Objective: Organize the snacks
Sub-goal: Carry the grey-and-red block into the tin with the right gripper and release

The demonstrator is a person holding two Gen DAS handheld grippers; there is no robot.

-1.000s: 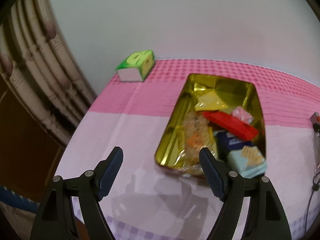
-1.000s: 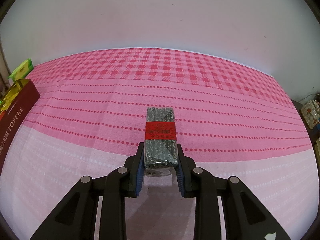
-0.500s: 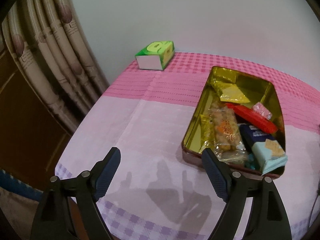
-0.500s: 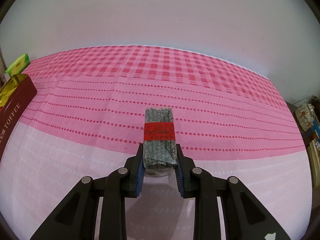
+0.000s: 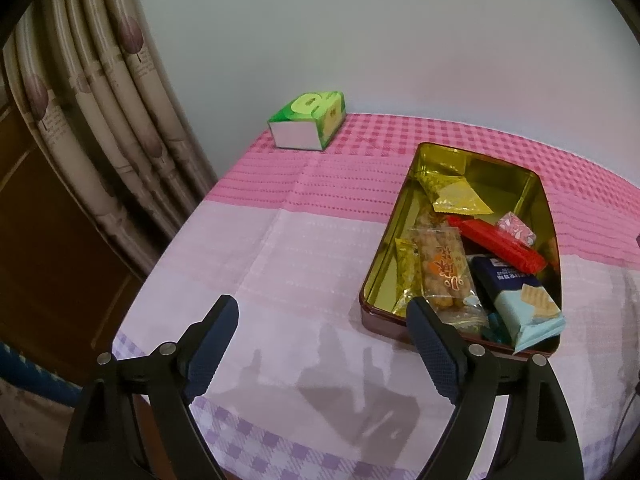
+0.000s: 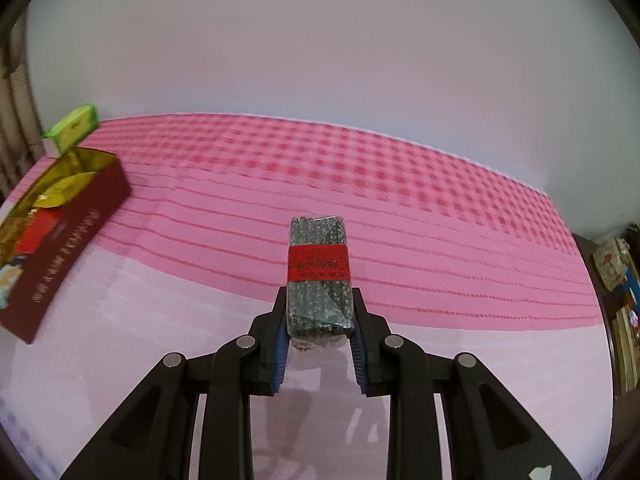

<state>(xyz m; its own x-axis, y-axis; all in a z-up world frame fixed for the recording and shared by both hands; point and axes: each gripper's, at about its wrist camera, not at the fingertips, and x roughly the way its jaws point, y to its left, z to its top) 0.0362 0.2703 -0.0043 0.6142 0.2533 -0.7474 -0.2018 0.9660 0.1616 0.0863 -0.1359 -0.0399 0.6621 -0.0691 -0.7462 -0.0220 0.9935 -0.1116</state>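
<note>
Left view, from the left: we see the curtain (image 5: 92, 128) at 9 o'clock, the green box (image 5: 308, 124) at 12 and the tin (image 5: 532, 196) of snacks at 3. Left gripper (image 5: 322, 328) empty, jaws just been widening, over bare cloth (image 5: 280, 264).

Right view: tin at 9 o'clock; right gripper (image 6: 320, 316) at center clenched on the bar (image 6: 319, 276), its red band (image 6: 318, 262) beyond the pads.

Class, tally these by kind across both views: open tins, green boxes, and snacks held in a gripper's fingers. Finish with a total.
Open tins: 1
Green boxes: 1
Held snacks: 1
Total: 3
</note>
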